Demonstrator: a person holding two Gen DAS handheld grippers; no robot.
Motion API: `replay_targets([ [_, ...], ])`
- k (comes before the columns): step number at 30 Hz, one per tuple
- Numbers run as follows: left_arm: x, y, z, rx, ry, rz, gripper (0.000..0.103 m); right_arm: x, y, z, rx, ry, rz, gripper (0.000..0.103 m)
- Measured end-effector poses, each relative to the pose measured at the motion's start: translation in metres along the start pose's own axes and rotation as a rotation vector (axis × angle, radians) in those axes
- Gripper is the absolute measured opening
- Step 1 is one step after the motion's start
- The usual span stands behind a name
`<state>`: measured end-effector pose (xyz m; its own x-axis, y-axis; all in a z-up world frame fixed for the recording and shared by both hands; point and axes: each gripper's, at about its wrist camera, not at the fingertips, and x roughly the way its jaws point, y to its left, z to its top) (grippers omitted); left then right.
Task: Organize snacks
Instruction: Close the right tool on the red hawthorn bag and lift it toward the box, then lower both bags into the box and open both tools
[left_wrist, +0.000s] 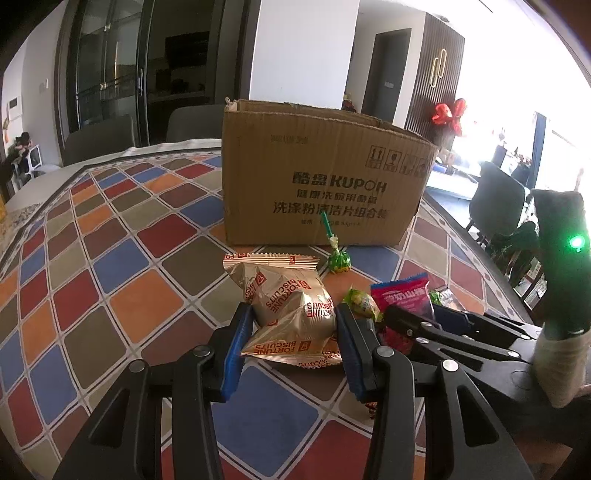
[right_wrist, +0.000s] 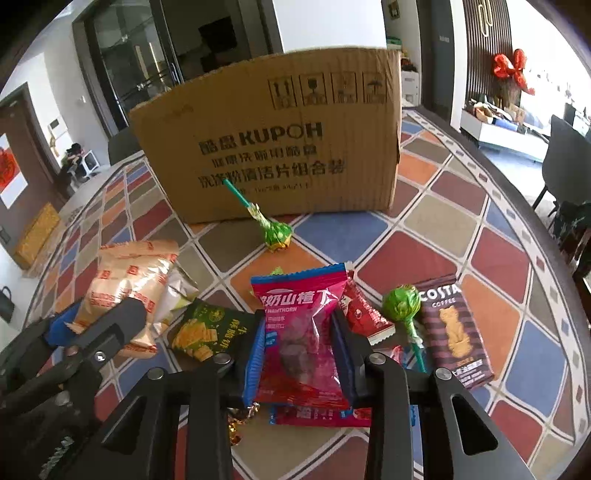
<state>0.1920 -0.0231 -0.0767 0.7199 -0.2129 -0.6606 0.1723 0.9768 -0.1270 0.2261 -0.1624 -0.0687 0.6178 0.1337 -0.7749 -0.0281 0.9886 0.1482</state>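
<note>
Your left gripper is clamped on the gold Fortune Biscuits packet, blue pads pressed into both its sides, just in front of the cardboard box. Your right gripper has the pink hawthorn packet between its pads; they appear to press on the wrapper, though the crinkled film makes the contact hard to judge. That packet lies further out from the box, on the snack pile on the tiled tablecloth. A green lollipop rests against the box's front wall, stick leaning on it. A second green lollipop and the Costa coffee biscuit pack lie right of the pink packet, and a dark green cracker packet left of it.
</note>
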Motion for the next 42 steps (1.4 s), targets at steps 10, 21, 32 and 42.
replay_targets([
  [10, -0.025, -0.003, 0.020, 0.010, -0.070, -0.017, 0.045, -0.035, 0.001, 0.016, -0.017, -0.087, 0.032, 0.035],
  [21, -0.045, -0.005, 0.081, 0.076, -0.183, -0.002, 0.045, -0.071, 0.008, 0.068, -0.073, -0.222, 0.051, 0.035],
  [32, -0.028, -0.004, 0.151, 0.113, -0.179, -0.033, 0.045, -0.083, 0.019, 0.137, -0.156, -0.317, 0.036, 0.035],
  [42, 0.027, 0.001, 0.199, 0.117, -0.059, -0.040, 0.045, -0.056, 0.018, 0.187, -0.189, -0.291, 0.020, 0.035],
])
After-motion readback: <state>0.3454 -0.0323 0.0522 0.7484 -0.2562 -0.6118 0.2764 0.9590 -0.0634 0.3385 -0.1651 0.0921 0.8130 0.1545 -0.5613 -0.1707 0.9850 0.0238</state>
